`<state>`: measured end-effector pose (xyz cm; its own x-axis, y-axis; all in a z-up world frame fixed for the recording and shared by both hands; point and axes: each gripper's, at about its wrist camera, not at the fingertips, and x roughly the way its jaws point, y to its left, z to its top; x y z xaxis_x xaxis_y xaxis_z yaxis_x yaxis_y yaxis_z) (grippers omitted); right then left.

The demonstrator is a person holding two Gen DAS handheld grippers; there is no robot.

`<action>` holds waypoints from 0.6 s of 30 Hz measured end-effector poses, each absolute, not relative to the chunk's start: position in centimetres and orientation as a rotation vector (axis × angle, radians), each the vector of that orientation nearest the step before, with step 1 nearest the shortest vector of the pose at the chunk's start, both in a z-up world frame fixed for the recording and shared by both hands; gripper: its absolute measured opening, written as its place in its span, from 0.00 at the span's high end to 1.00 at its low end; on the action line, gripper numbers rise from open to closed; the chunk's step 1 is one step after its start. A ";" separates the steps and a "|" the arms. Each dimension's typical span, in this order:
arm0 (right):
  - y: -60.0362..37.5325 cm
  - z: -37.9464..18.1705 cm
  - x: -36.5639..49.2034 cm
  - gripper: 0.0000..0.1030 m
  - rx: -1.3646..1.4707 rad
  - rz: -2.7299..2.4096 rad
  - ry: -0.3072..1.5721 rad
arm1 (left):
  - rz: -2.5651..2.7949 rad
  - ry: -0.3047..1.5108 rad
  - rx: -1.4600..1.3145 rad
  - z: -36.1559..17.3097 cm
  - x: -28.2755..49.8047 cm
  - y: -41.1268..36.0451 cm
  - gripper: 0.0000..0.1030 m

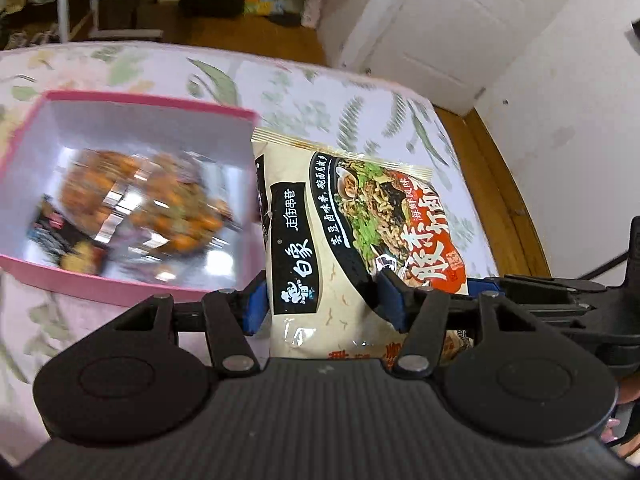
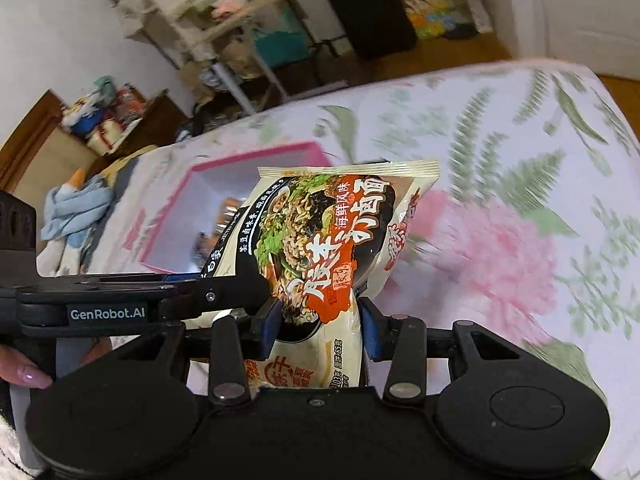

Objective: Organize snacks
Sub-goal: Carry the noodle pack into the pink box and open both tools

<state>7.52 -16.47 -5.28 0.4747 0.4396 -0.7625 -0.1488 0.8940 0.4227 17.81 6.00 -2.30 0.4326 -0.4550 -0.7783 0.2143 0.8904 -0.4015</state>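
Both grippers grip one cream instant-noodle packet [image 1: 320,220] with black and orange print, and it hangs above the bed. My left gripper [image 1: 322,302] is shut on its lower left part, blue pads pressing both faces. My right gripper [image 2: 321,330] is shut on the same packet [image 2: 320,220] at its lower right. Just left of the packet sits a pink box [image 1: 140,100] with white inner walls. A blurred orange snack packet [image 1: 140,200] lies inside it. In the right wrist view the pink box [image 2: 256,156] is partly hidden behind the held packet.
A floral bed sheet [image 1: 320,92] lies under the box and runs wide to the right [image 2: 520,160]. Beyond the bed are a white door [image 1: 440,20], wooden floor, a black case [image 2: 372,12], a metal rack [image 2: 224,20] and blue clothes [image 2: 76,204].
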 end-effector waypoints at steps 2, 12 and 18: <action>-14.3 -5.1 8.8 0.54 0.312 0.396 1.019 | -0.393 1.037 -0.264 -1.9 18.3 8.3 0.45; -6.8 -7.1 15.8 0.54 0.299 0.501 1.022 | -0.287 0.983 -0.234 -3.6 23.5 15.6 0.46; -5.8 -11.1 17.8 0.53 0.361 0.492 1.034 | -0.253 1.009 -0.213 -6.8 26.4 16.3 0.45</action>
<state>17.83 -5.84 -11.07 0.4195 0.5473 -0.7242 -0.2169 0.8351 0.5055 26.40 16.33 -6.81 0.5078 -0.3058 -0.8054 0.1107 0.9503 -0.2910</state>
